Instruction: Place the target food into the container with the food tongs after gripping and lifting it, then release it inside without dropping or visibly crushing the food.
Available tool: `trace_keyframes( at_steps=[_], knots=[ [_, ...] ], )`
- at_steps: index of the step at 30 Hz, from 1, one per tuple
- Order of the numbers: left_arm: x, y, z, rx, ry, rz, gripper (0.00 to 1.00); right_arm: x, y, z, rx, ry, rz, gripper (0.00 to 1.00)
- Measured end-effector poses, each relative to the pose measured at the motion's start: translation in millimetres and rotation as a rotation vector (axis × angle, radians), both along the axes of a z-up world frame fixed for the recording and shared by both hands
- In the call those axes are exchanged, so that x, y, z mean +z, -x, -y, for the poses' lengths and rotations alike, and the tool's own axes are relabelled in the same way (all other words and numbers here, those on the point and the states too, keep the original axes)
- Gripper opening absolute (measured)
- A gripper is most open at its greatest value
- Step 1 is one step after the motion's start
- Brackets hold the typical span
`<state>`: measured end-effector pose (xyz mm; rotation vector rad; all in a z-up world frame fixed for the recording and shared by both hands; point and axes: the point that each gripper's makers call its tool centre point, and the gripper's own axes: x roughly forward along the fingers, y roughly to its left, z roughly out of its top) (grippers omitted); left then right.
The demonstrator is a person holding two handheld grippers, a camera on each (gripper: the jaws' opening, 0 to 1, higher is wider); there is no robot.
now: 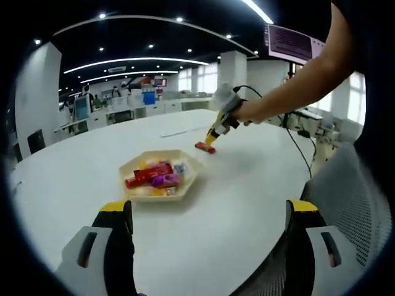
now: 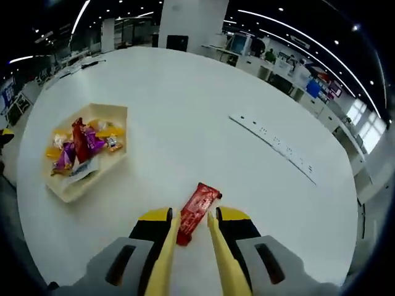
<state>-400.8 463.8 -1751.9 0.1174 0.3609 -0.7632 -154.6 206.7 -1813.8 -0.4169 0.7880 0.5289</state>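
Presently, the left gripper [image 1: 207, 225] is held low at the near edge of the white tabletop [image 1: 247, 185], its jaws wide apart and holding nothing. Ahead of it sits a pale hexagonal tray [image 1: 185, 159] already carrying a heap of wrapped snacks [image 1: 154, 177] in red, purple and yellow.

Further right in the left gripper view, a person's hand [image 1: 247, 111] holds the right gripper [image 1: 211, 140] tipped down at a red wrapped bar [image 1: 204, 147], which lies flat on the tabletop just beyond the tray, apart from it.

In the right gripper view, the right gripper [image 2: 192, 237] carries yellow tong blades that straddle the near end of the red wrapped bar [image 2: 197, 209]. The blades are slightly apart; whether they touch the wrapper cannot be told, and the bar is not lifted. The tray [image 2: 62, 192] lies well to the left, across bare tabletop [image 2: 185, 123].

Judgement: the task stands at the gripping step, with lift, carry and release not yet done.

Risks noted:
- Only the bar's near end lies between the blades; a hold so close to the end could let the bar swing or slip out during the carry.
- A glossy wrapper against smooth blades invites sliding unless the squeeze is firm.
- Too hard a squeeze could visibly crush the contents.
- The tray is already well filled, so a careless release could let the bar ride over the rim.
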Motion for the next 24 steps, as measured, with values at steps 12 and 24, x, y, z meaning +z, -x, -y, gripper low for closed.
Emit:
trace_keyframes(
  at_steps=[12,24],
  knots=[
    [-0.7,-0.3,-0.4,0.005,0.003,-0.007,0.99,-2.5,-5.9,-9.9,-0.143,-0.18,-0.049,0.28],
    [0.4,-2.0,-4.1,0.019,-0.002,0.001,0.97,-14.0,-9.9,-10.7,-0.169,-0.147,-0.054,0.28]
  ],
)
